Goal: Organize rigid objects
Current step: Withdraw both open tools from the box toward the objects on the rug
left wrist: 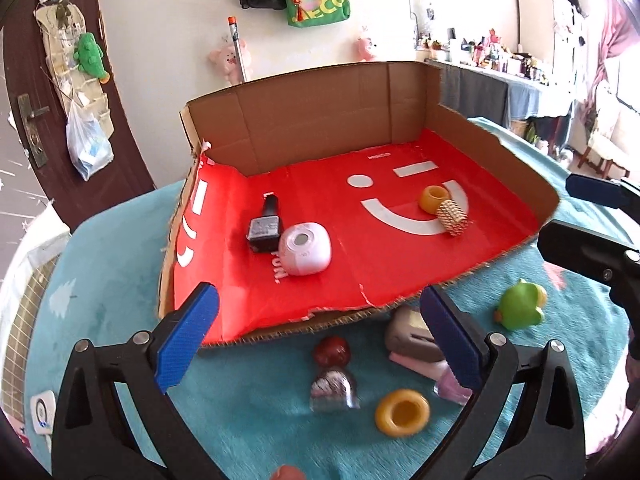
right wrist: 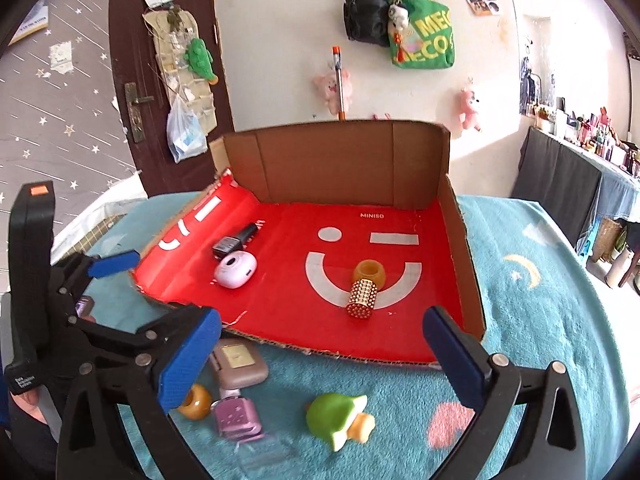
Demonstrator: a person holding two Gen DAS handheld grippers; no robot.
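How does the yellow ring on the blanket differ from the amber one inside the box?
The yellow ring lies flat on the teal blanket, outside the box; the amber ring sits inside the cardboard box, touching a gold studded cylinder. The yellow one looks flatter, the amber one taller. Both are hollow rings.

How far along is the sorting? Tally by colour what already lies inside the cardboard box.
Black bottle: 1
White rounded gadget: 1
Amber ring: 1
Gold studded cylinder: 1
Total in the cardboard box: 4
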